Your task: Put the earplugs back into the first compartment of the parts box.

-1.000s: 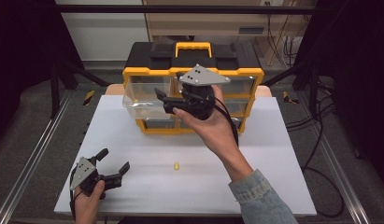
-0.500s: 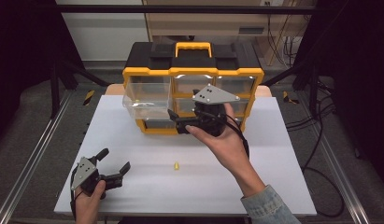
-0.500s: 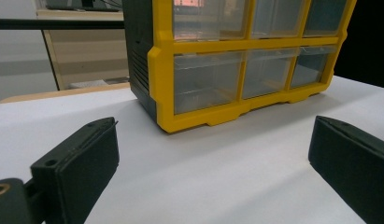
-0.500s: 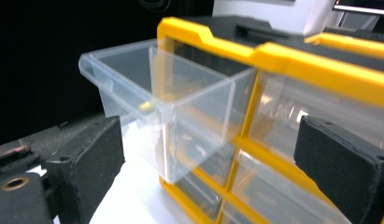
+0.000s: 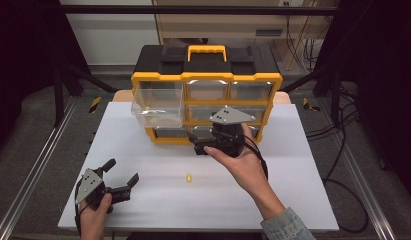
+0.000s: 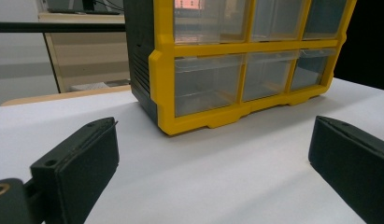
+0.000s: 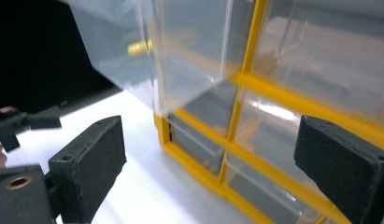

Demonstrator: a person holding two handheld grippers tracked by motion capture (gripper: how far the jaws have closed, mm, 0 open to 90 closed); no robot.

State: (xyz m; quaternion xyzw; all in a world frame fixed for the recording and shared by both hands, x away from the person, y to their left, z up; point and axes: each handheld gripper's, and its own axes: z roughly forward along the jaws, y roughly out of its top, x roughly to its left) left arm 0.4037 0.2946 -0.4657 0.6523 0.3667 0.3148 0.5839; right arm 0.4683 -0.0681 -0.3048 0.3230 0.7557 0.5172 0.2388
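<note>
Before organizer (image 5: 207, 95): right tool (image 5: 199, 145) agape, empty; pulled-out drawer (image 5: 158, 104) long axis points toward person.

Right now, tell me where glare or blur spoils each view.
High view: bright glare strips along the organizer's top drawers. Left gripper view: near jaws soft, the organizer sharp. Right gripper view: the open drawer washed out by glare, jaws blurred.
</note>
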